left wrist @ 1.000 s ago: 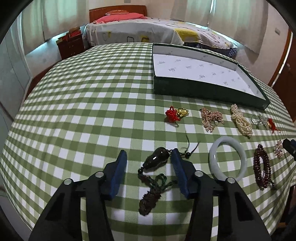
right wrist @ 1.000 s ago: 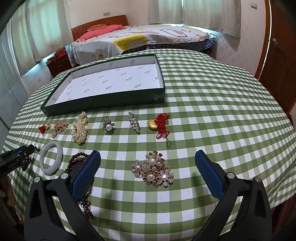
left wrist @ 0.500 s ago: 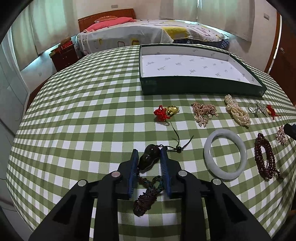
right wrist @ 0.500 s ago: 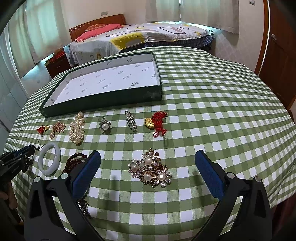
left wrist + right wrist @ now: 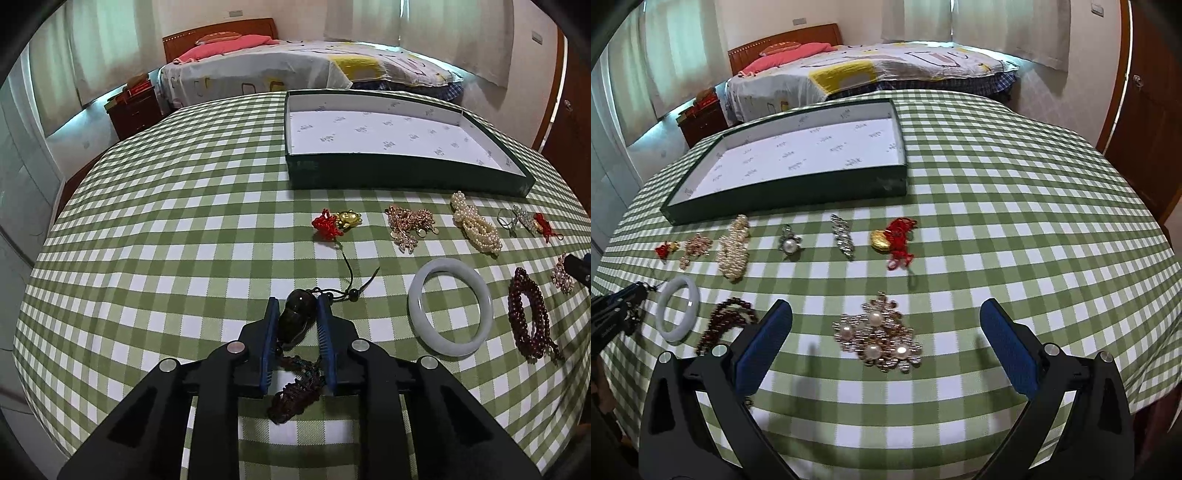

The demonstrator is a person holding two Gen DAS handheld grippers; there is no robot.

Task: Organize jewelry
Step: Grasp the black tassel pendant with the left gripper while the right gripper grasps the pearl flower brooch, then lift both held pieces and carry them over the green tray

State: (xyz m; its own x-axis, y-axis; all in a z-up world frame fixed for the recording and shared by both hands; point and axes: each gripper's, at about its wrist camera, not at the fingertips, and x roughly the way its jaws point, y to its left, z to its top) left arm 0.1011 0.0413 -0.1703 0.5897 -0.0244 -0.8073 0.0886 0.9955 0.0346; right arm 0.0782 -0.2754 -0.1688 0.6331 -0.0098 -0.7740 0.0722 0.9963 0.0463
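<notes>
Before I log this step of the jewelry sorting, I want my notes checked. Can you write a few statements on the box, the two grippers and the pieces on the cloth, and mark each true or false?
1. The green box already holds jewelry. False: only its printed white lining shows.
2. The left gripper has the dark gourd pendant between its jaws. True: they are closing on it.
3. The right gripper grips the pearl flower brooch. False: its jaws stand wide open, clear of the brooch.
4. The white jade bangle lies flat on the checked tablecloth. True.
5. The pearl strand lies inside the bangle. False: it lies beyond it, nearer the box.
</notes>
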